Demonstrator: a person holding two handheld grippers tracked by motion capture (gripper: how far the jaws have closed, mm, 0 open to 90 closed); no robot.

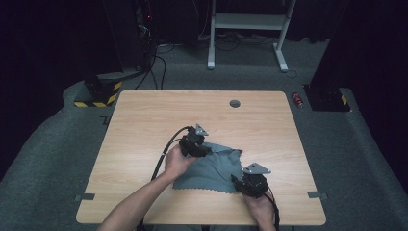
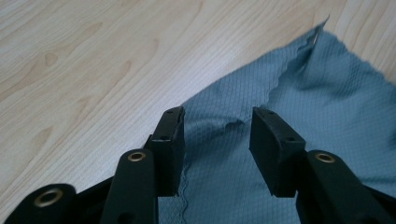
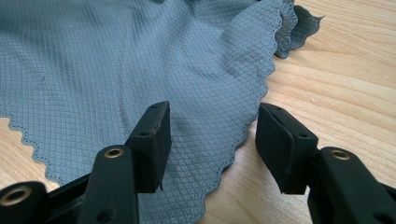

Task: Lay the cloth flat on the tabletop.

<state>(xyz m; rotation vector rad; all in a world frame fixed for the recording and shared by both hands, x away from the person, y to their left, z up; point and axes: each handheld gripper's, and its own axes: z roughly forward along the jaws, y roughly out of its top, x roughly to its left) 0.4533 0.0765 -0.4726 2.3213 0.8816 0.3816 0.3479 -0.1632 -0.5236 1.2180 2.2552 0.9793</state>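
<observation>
A grey-blue cloth (image 1: 214,166) with scalloped edges lies rumpled on the wooden table (image 1: 144,115), right of centre and toward the near edge. My left gripper (image 1: 206,150) sits at the cloth's far left corner. In the left gripper view its jaws (image 2: 217,135) stand open over the cloth (image 2: 327,84), whose edge is folded and wrinkled between them. My right gripper (image 1: 236,179) rests at the cloth's near right corner. In the right gripper view it (image 3: 212,140) is open, and the cloth's (image 3: 116,60) scalloped border passes between the jaws without being pinched.
A round grommet hole (image 1: 235,103) marks the table's far side. Tape tabs (image 1: 84,197) sit at the near table edges. On the floor beyond stand a white frame (image 1: 248,21), a yellow-and-black base (image 1: 98,94) and a small red object (image 1: 299,99).
</observation>
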